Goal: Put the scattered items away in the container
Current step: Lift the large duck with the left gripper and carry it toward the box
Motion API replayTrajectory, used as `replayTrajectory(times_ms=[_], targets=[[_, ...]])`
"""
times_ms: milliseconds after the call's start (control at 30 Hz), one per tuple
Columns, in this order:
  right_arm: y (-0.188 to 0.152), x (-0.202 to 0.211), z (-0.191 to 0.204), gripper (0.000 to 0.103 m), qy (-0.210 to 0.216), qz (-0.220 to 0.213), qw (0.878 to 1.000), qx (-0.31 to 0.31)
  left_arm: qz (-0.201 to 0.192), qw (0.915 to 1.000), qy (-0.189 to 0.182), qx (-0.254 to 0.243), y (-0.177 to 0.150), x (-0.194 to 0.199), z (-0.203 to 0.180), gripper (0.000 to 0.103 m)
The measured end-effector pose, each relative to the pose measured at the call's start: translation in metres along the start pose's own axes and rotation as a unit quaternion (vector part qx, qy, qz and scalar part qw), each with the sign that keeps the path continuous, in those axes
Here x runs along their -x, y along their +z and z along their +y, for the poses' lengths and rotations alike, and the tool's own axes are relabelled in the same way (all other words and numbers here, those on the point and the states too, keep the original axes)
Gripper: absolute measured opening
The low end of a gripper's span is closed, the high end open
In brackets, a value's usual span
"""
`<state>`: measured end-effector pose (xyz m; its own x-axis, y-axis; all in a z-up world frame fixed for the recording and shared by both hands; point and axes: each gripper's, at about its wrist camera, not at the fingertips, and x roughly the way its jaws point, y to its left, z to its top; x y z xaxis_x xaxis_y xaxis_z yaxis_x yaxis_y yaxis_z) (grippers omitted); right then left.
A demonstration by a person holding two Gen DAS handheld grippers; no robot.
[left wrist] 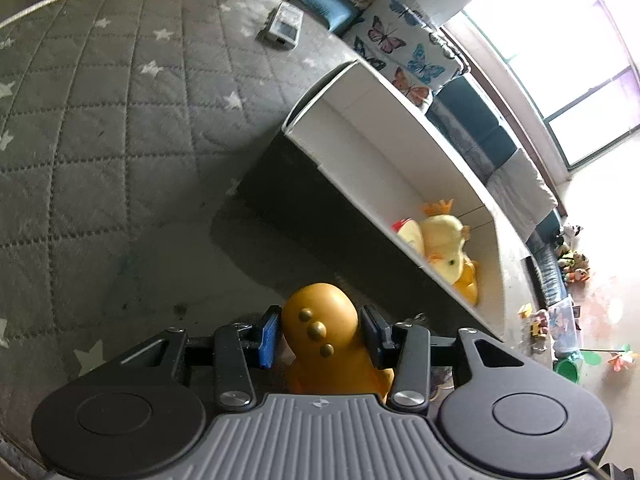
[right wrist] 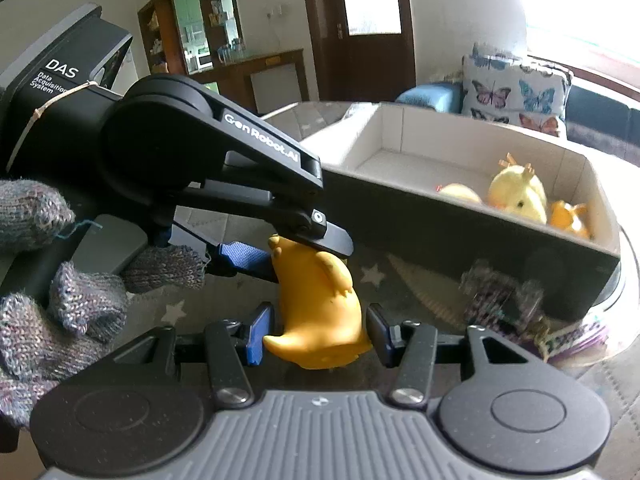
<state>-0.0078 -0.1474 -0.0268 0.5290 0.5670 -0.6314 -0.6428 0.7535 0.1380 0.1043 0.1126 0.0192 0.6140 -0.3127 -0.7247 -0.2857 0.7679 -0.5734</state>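
Gripping one orange duck-like rubber toy [right wrist: 316, 312] from two ends: left tool [right wrist: 276, 254] pinching its upper, head end, right tool [right wrist: 316, 334] narrowed around its lower body, blue pad touching one flank, black pad at the other. Hanging just above the star-print quilted bed cover [left wrist: 120, 128], long axis running roughly upright, tilted slightly, head toward the left tool, three small bumps [left wrist: 318, 330] showing in a row in the left wrist view. Sitting just beside the toy, a white-lined dark box [right wrist: 460, 216], already holding a pale yellow plush chick [right wrist: 518, 198] and another orange toy [right wrist: 570, 216]. Reading "Gen Robot.AI" on the left tool's arm and "DAS Data Acquisition System" on its body. Wearing a grey knit glove [right wrist: 48, 292].
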Motion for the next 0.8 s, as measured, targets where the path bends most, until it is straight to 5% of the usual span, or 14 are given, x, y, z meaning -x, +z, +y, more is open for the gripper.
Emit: replayTrajectory(times_ms=[433,800], targets=[[0.04,0.026,-0.014,0.051,-0.021,-0.067,0.997,0.008,-0.042,0.9976,-0.031,-0.046,0.039,0.017,-0.051,0.046],[0.092,-0.006,-0.044,0.051,-0.028,-0.077,0.997,-0.013,-0.05,0.9957,-0.02,-0.076,0.091,-0.012,-0.081,0.045]])
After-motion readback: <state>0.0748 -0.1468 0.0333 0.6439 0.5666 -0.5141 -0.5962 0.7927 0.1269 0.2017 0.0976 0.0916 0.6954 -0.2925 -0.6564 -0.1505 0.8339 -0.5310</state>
